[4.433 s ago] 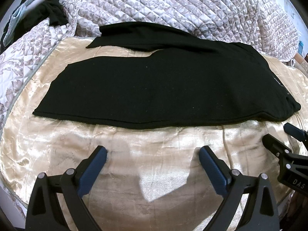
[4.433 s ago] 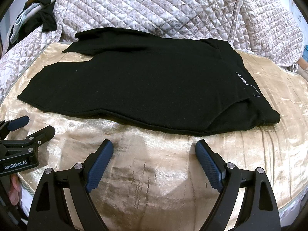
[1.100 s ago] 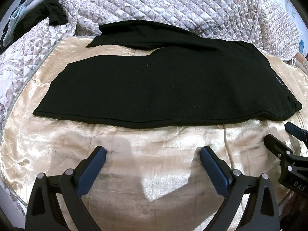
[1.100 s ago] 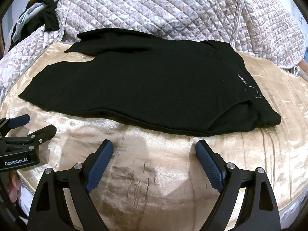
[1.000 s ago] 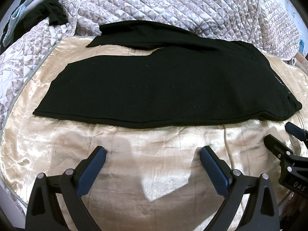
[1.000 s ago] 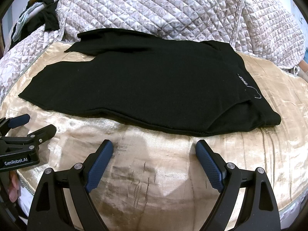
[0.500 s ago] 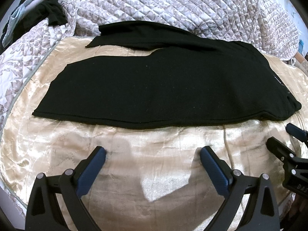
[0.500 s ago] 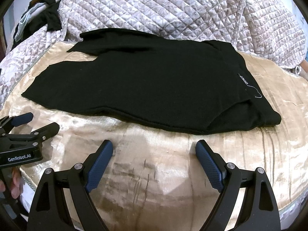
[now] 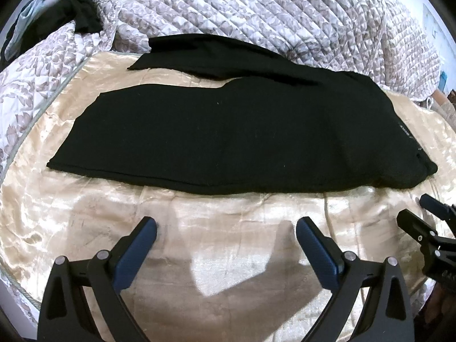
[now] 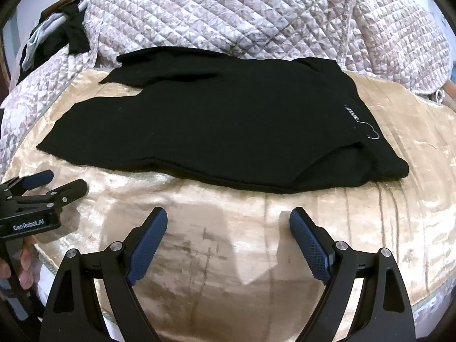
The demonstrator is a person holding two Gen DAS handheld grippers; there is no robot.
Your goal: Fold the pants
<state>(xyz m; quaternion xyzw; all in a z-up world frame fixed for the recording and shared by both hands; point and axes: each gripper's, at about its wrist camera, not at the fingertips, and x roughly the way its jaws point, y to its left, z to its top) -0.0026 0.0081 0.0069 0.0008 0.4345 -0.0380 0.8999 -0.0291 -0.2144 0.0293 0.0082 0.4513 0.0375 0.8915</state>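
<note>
One quilt (image 9: 256,14) behind pants (image 9: 228,136); dark clothes (image 10: 68,37) far-left.

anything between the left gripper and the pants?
Nothing: only bare gold satin cover separates the open left gripper from the black pants, clearest in the left wrist view.

Each black claw (image 9: 226,229) (image 10: 228,222) has blue textured pads (image 10: 309,242), silver screws and white "GenRobot.AI" lettering

Bright, even light. Strong fisheye: bent lines, black corners. Sheen and glare on the gold bedspread (image 9: 233,273) just ahead of the fingers; soft finger shadows (image 10: 219,228) there too. Black pants (image 9: 228,142) crush to near-featureless dark. Focus sharp, no motion blur.
</note>
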